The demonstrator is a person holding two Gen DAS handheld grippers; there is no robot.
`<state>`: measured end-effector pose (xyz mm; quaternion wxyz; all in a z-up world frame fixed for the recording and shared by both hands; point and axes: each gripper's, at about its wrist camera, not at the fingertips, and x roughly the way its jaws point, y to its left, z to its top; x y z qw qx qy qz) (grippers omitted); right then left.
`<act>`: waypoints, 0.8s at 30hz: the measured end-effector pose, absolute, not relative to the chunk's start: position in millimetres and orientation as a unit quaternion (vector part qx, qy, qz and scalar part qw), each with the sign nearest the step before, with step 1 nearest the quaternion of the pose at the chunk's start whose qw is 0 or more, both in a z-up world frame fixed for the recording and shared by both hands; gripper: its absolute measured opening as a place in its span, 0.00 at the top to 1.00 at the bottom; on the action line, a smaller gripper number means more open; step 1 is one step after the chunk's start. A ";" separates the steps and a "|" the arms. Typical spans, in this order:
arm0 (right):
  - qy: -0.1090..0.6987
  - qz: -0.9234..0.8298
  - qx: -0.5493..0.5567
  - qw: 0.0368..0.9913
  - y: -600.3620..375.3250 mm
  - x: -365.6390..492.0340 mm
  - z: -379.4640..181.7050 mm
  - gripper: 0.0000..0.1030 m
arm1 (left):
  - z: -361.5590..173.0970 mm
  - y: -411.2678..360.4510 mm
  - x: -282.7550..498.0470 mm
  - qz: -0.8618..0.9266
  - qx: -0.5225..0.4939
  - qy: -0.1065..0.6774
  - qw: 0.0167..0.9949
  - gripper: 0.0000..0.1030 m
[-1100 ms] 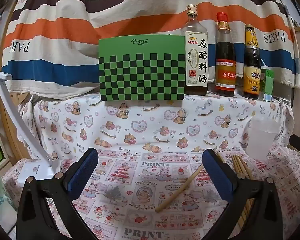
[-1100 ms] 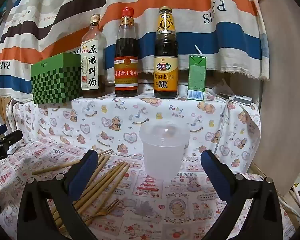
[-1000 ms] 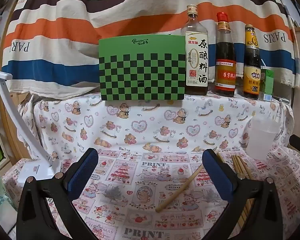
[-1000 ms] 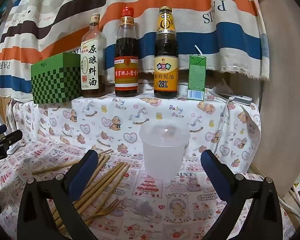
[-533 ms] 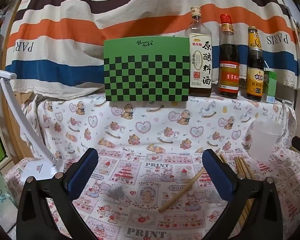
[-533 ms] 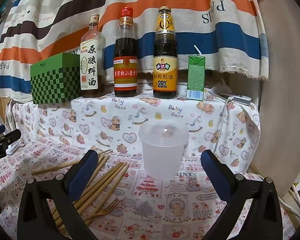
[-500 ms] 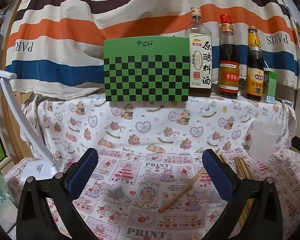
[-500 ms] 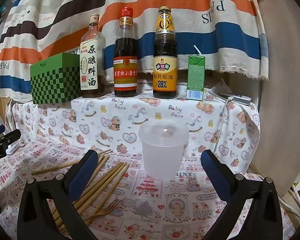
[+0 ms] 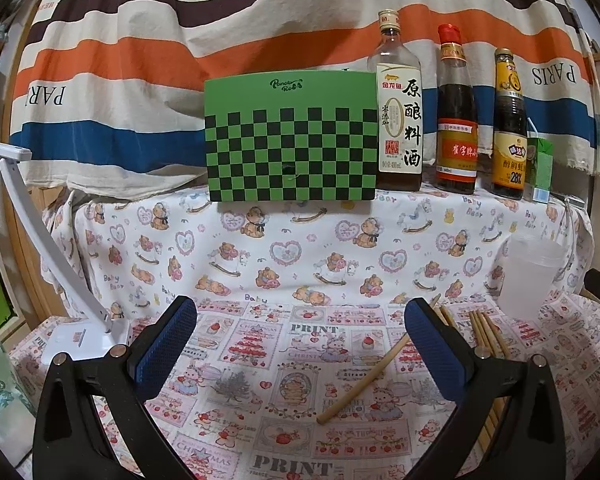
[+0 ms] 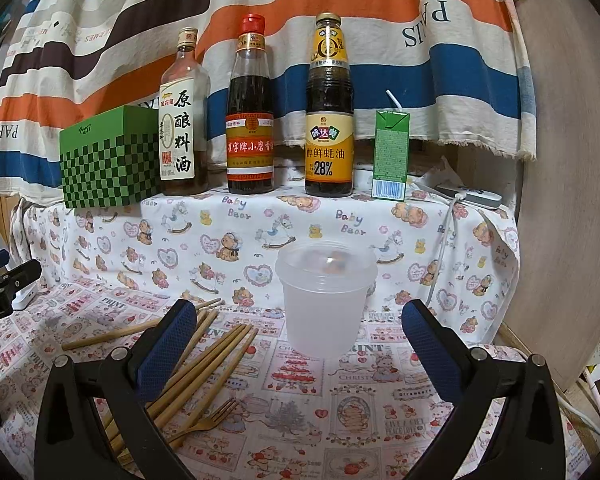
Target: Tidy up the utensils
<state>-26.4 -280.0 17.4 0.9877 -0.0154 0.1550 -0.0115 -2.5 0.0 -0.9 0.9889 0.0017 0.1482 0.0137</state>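
Between the spread fingers of the right gripper stands a translucent plastic cup, upright on the printed tablecloth and apparently empty, though its frosted wall makes that hard to confirm. Both jaws are wide apart and hold nothing. Just inside and behind the left-hand finger of this gripper lies a loose bundle of bamboo chopsticks, with a gold-coloured fork nearer the camera and one separate stick farther out to the left.

Ahead of the left gripper, its jaws equally wide and empty, that single stray chopstick lies slanted on the cloth, closer to the right-hand finger than to the other. Beyond that finger the chopstick bundle shows, and farther right again the cup. Off past the left-hand finger sits a white lamp base.

Behind both grippers, on a raised ledge, stand a green chequered box, three sauce bottles and a green drink carton, none of them within reach of the fingers.

Judging from how things lie, the task has hardly begun: every utensil rests on the cloth and none is in the cup. What is left is, presumably, to pick up the chopsticks and fork and stand them in the cup.
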 end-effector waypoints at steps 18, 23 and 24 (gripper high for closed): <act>0.156 -0.010 -0.016 0.988 -282.2 -26.5 17.5 0.00 | -0.8 1.3 -3.9 0.011 0.002 0.149 0.989 0.00; 0.156 -0.010 -0.016 0.987 -280.7 -25.8 16.7 0.00 | -0.8 1.2 -3.8 0.010 0.002 0.150 0.989 0.00; 0.156 -0.010 -0.016 0.988 -281.0 -26.1 16.7 0.00 | -0.9 1.2 -3.6 0.009 0.002 0.151 0.989 0.00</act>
